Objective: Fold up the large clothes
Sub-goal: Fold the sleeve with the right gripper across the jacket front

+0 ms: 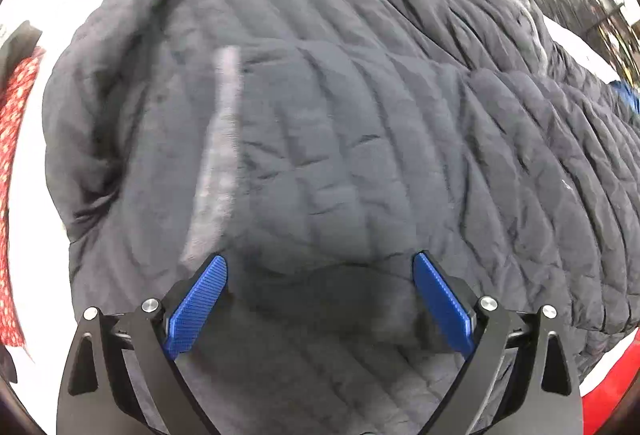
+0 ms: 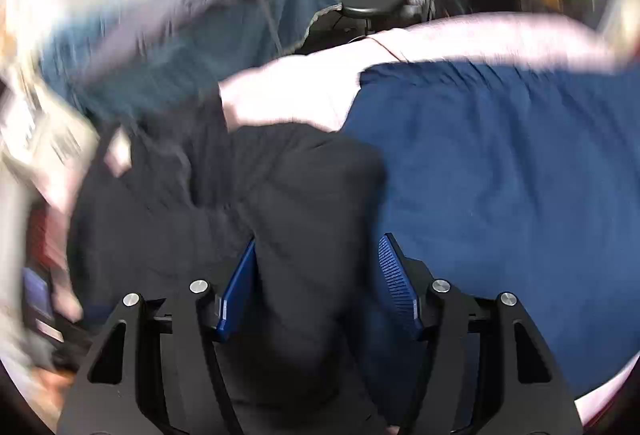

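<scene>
Hovering my left gripper [image 1: 320, 267], jaws spread and empty, over the dark quilted puffer jacket [image 1: 340, 123] filling its view, I saw black fabric [image 2: 304, 235] between my right gripper [image 2: 318, 247] pads, unpinched at three o'clock; it risked slipping free.

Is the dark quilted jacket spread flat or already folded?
Partly folded: the dark quilted jacket shows one quilted layer lying over another, edge running across; white table around it.
</scene>
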The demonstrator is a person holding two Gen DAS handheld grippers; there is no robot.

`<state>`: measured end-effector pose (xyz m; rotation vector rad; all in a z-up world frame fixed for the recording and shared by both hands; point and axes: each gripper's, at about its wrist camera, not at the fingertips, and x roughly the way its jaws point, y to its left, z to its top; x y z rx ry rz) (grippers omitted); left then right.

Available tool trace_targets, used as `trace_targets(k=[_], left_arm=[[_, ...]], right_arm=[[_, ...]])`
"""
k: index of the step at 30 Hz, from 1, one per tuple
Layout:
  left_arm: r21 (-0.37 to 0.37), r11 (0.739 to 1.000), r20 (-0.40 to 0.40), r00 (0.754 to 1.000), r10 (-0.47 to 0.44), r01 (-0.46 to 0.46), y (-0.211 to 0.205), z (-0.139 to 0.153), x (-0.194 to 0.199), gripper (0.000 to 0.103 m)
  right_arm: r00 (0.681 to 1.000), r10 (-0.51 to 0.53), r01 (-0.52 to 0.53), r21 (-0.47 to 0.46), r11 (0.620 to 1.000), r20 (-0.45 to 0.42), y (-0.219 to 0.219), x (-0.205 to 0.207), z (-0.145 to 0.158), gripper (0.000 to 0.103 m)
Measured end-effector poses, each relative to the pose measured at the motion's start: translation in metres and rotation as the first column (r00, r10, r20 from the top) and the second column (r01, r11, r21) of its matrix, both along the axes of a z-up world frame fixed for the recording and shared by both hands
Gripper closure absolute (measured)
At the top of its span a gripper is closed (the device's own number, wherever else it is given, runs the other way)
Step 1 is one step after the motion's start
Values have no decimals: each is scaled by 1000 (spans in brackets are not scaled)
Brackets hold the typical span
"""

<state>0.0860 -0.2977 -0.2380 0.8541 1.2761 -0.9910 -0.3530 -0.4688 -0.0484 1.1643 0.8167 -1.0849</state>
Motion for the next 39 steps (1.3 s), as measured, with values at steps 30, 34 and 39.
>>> trace_targets(k=[30, 34, 39], left_arm=[[-59, 994, 5, 996, 94, -93, 91, 46, -24, 12], [-47, 990, -25, 991, 134, -135, 105, 49, -4, 12], [-58, 993, 26, 994, 103, -101, 120, 60, -26, 12]], right_arm=[[1000, -27, 27, 27, 999, -6, 95, -44, 11, 101], [985, 165, -163, -57, 985, 43, 88, 11, 41, 48], [905, 424, -426, -133, 895, -48, 93, 110, 43, 40]])
